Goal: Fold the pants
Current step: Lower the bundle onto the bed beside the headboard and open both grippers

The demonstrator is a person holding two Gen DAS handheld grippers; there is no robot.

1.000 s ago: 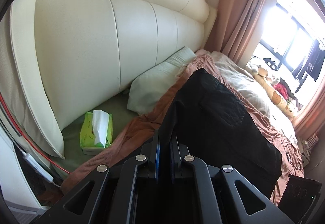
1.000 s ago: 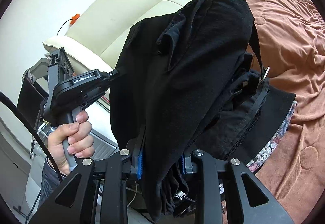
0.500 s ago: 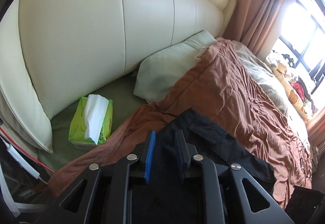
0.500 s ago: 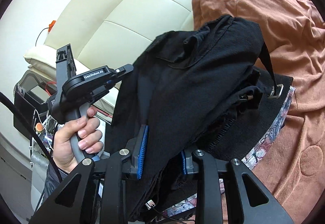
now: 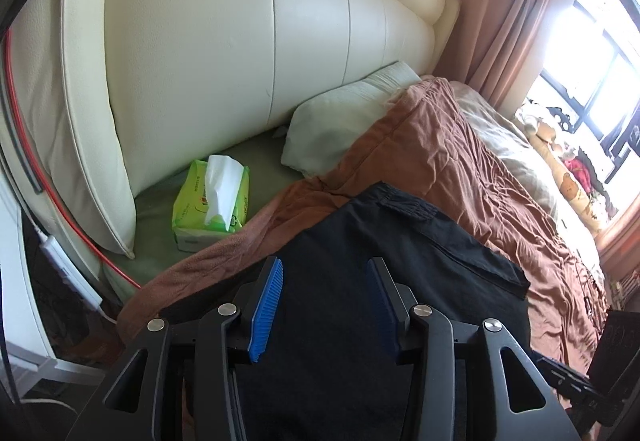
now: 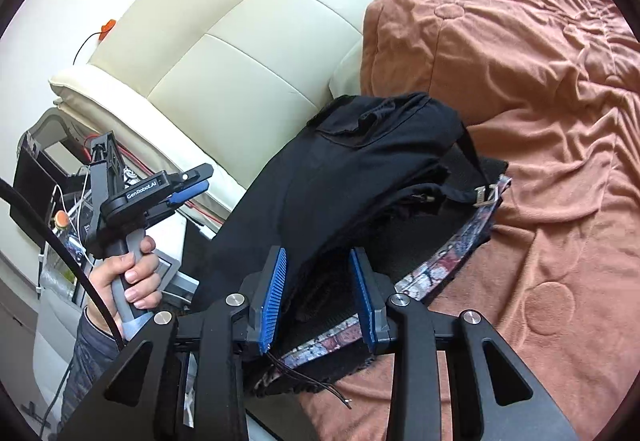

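The black pants [image 5: 400,265] lie folded in a bundle on the brown blanket [image 5: 472,165] near the bed's edge. They also show in the right wrist view [image 6: 360,177], with a patterned waistband lining and a metal buckle at the right side. My left gripper [image 5: 326,293] is open just above the pants, blue pads apart, nothing between them. It shows in the right wrist view [image 6: 198,183], held by a hand, beside the bundle. My right gripper [image 6: 320,281] is open with its jaws on either side of the bundle's near edge.
A cream padded headboard [image 5: 240,21] stands behind. A green tissue pack [image 5: 212,201] and a pale pillow [image 5: 344,121] lie by it. A red cable [image 5: 48,181] runs down the left. Curtains and a bright window [image 5: 580,41] are at the right. A bedside unit [image 6: 52,177] with wires stands at the left.
Both grippers lowered the lifted pants onto the blanket and opened, letting the fabric go. The bundle now rests on the bed instead of hanging.
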